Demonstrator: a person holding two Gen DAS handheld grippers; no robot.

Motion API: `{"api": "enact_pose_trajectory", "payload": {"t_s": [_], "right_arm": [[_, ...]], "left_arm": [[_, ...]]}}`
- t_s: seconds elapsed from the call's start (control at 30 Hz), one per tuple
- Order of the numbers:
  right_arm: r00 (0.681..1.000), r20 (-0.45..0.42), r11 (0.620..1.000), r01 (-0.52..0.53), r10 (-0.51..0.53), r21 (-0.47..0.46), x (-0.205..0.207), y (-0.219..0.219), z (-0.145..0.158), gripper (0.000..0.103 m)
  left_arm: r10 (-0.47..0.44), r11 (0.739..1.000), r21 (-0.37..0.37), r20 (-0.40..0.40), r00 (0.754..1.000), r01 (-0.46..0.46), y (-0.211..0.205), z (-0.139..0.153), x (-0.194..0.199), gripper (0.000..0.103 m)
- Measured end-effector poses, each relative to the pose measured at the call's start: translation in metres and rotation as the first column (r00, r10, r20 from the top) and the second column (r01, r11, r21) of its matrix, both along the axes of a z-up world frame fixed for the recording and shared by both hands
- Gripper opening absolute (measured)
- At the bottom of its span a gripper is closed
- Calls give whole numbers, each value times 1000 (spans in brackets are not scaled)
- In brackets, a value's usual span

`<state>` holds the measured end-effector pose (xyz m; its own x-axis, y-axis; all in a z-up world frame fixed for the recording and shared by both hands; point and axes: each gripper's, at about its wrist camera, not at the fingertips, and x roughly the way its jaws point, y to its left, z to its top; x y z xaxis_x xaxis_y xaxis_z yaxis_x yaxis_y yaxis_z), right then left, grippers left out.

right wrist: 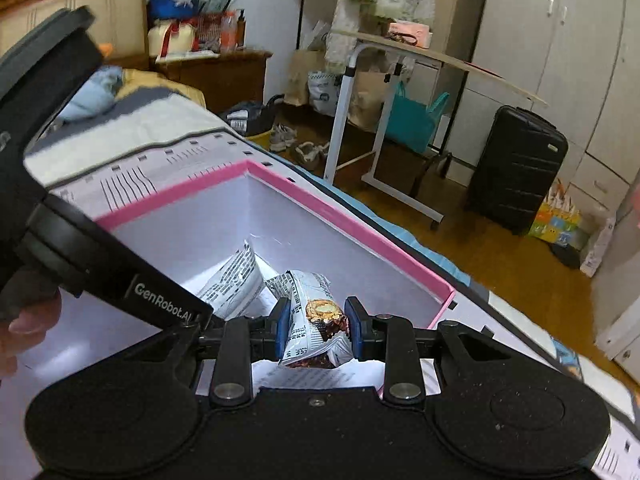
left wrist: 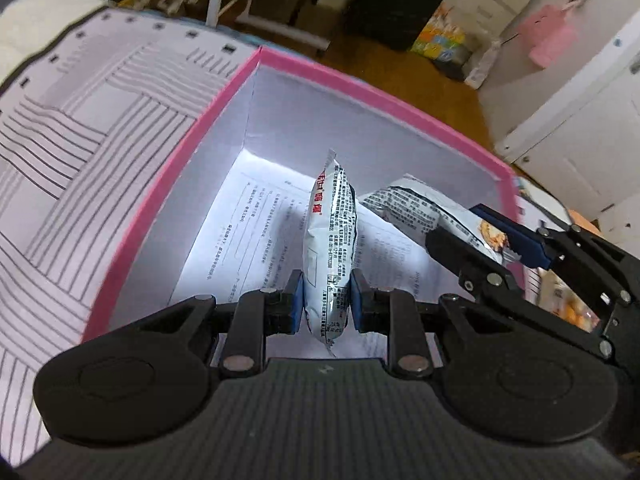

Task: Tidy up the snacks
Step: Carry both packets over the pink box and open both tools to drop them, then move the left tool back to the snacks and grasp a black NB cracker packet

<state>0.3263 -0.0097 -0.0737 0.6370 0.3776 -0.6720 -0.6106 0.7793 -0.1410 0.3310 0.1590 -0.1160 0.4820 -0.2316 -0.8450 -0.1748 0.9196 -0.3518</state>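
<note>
A pink-rimmed cardboard box [left wrist: 224, 92] with white walls and a printed sheet on its floor lies open below both grippers. My left gripper [left wrist: 326, 300] is shut on a white snack packet [left wrist: 330, 232] with black print, held upright over the box floor. To its right, the right gripper [left wrist: 488, 236] holds a second white packet [left wrist: 412, 208]. In the right wrist view the right gripper [right wrist: 316, 328] is shut on that packet [right wrist: 316, 316], which shows a picture of brown biscuits, above the box [right wrist: 348, 216]. The left gripper's packet [right wrist: 236, 284] hangs beside it.
The box rests on a white cloth with grey line patterns [left wrist: 80, 140] over a bed. Beyond the bed lie a wooden floor, a black suitcase [right wrist: 516, 172], a white folding table [right wrist: 400, 56] and white wardrobe doors [right wrist: 560, 40]. A hand [right wrist: 28, 320] grips the left tool.
</note>
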Motion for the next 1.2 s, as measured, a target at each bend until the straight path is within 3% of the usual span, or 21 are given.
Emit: {"api": "enact_pose_trajectory", "payload": {"t_s": [0.17, 0.2, 0.27, 0.37, 0.43, 0.63, 0.77, 0.83, 0.93, 1.07, 1.2], "right_arm": [[994, -82, 997, -70, 69, -9, 2, -1, -5, 49], [997, -61, 998, -56, 55, -24, -1, 0, -4, 54], [999, -23, 999, -35, 34, -19, -11, -3, 2, 56], [999, -39, 998, -9, 12, 65, -27, -22, 17, 61], [999, -29, 989, 33, -29, 141, -42, -41, 32, 62], [996, 8, 974, 85, -88, 209, -100, -85, 79, 62], [994, -6, 980, 105, -106, 167, -136, -103, 100, 62], [993, -41, 975, 114, -108, 193, -146, -113, 108, 62], [989, -103, 968, 126, -106, 215, -164, -126, 112, 62], [986, -134, 968, 131, -103, 214, -183, -134, 101, 62], [978, -161, 971, 159, -131, 178, -200, -138, 73, 62]], "left_arm": [[43, 998, -42, -75, 996, -46, 2, -20, 18, 24], [50, 997, -49, -79, 996, -54, 2, -23, 20, 26], [58, 997, -37, -82, 995, -61, 2, -24, 19, 29], [30, 997, 71, -40, 999, -27, -5, -11, 11, 42], [-4, 992, 127, -4, 1000, 5, -10, 2, 0, 56], [-132, 978, 172, 85, 988, 115, -17, 52, -44, 61], [-215, 965, 183, 126, 968, 191, -27, 81, -84, 61], [-257, 954, 197, 152, 954, 226, -36, 94, -103, 59], [-278, 958, 132, 217, 936, 254, -46, 111, -128, 57], [-354, 935, 119, 272, 895, 334, -74, 120, -157, 55], [-433, 900, 88, 294, 852, 427, -104, 111, -175, 48]]}}
